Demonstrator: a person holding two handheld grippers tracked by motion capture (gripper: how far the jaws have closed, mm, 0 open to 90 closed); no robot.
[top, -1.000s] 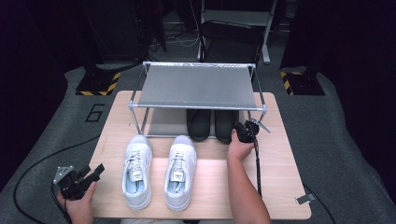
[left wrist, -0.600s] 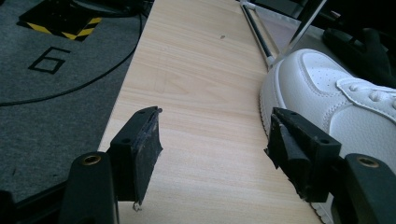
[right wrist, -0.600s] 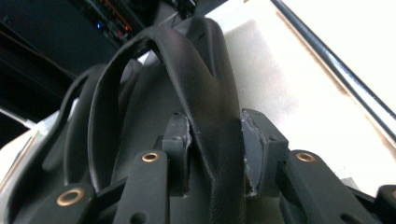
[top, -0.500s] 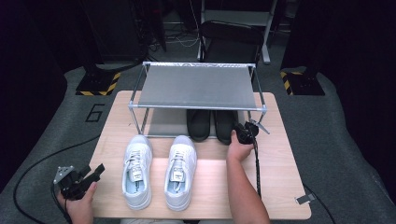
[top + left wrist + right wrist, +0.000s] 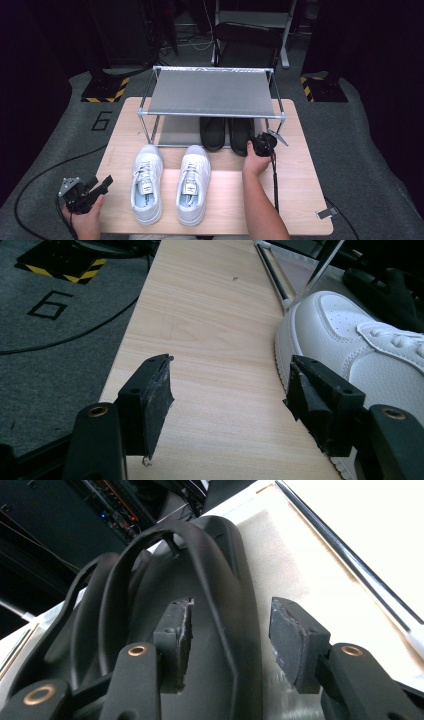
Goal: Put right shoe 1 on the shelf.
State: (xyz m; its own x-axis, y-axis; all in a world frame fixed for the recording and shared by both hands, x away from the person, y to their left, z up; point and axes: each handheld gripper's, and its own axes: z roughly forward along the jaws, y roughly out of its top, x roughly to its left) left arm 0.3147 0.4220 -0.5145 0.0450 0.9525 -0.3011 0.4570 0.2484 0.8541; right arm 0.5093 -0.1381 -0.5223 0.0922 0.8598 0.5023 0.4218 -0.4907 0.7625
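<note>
A pair of black shoes stands under the metal rack on the wooden table. My right gripper is at the heel of the right black shoe. Its jaws have just been opening and now straddle the heel wall, one pad inside the shoe and one outside, with a gap showing. Two white sneakers lie side by side in front of the rack. My left gripper hovers open over the table's front left corner, beside the left white sneaker.
A dark folding chair stands behind the table. Yellow-black striped bases sit on the grey floor at both sides. A cable curves over the floor at left, near a painted number 6.
</note>
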